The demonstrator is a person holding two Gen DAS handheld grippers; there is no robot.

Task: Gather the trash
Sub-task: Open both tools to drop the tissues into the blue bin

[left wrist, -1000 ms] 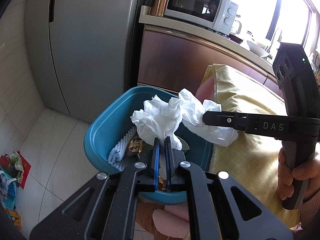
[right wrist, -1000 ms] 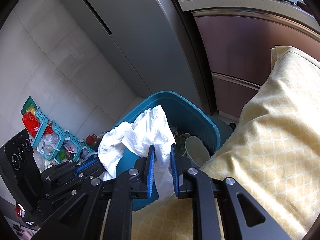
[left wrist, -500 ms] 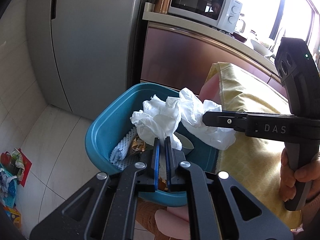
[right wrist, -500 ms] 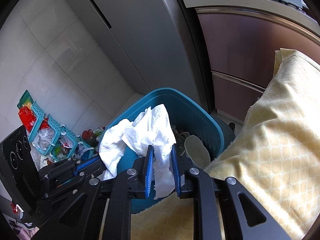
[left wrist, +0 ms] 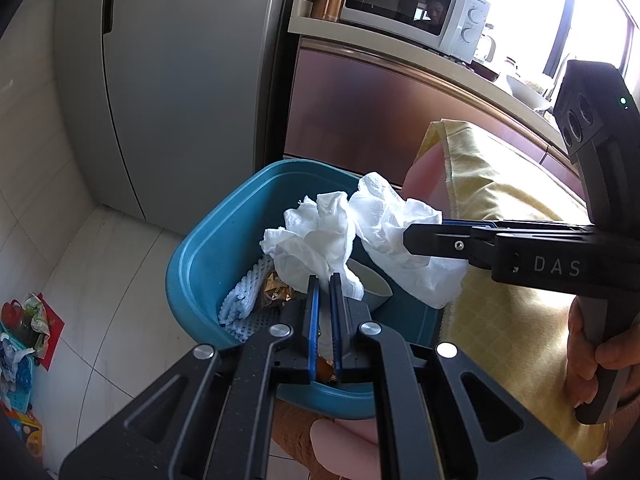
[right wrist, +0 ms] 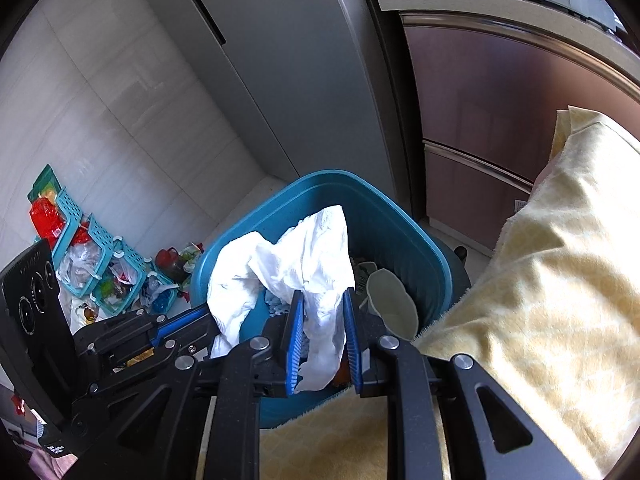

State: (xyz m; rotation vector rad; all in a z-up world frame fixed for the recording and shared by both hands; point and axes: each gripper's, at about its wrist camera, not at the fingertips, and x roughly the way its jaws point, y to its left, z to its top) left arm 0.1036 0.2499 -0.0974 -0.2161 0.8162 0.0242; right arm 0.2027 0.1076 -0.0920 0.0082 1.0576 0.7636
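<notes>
I hold both grippers over the blue bin (left wrist: 208,248). The left gripper (left wrist: 325,280) is clamped on one crumpled tissue (left wrist: 312,240); the right gripper (right wrist: 322,300) pinches a second tissue (right wrist: 316,264), jaws slightly apart. To finish well, I open each only above the bin's middle.

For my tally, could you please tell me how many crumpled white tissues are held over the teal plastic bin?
2: one tissue in the left gripper, one in the right gripper; others may lie hidden inside.
</notes>
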